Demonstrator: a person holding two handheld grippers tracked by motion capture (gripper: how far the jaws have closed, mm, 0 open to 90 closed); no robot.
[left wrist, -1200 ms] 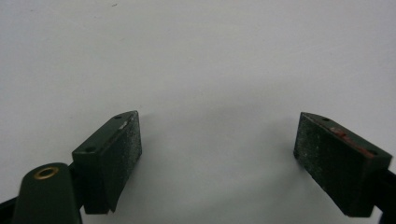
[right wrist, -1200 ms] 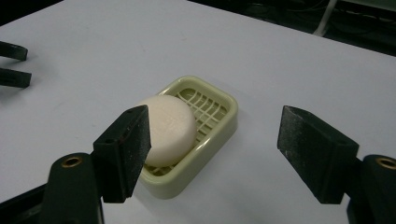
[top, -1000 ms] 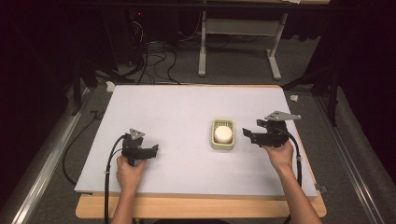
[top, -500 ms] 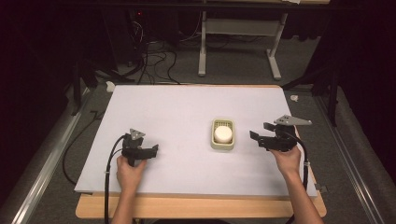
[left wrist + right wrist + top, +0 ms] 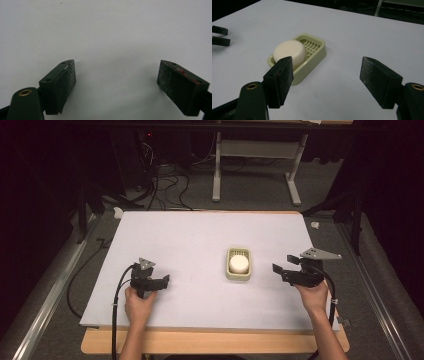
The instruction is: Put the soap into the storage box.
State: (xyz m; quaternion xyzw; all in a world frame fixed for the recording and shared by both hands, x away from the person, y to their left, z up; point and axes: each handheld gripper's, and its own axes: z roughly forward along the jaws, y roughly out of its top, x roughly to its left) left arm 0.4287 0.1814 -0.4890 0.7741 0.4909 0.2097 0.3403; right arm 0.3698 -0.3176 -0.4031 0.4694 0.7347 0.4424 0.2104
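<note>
A round cream soap bar (image 5: 239,264) lies in a pale green soap dish (image 5: 238,276) on the white table top, right of centre. In the right gripper view the soap (image 5: 289,52) rests at the near end of the dish (image 5: 317,53), with slatted grating showing behind it. My right gripper (image 5: 276,270) is a short way right of the dish and points left at it. Its jaws (image 5: 325,75) stand open with only bare table between them. My left gripper (image 5: 165,280) rests low at the front left, open (image 5: 116,80), nothing between its pads.
The white sheet (image 5: 200,240) covers the table, with a wooden edge (image 5: 210,342) along the front. Cables and a desk frame (image 5: 255,165) sit on the dark floor beyond. My left gripper's jaws (image 5: 220,35) show far left in the right gripper view.
My right gripper has drawn back to the right and slightly toward the front edge, away from the soap dish. The left gripper has stayed put.
</note>
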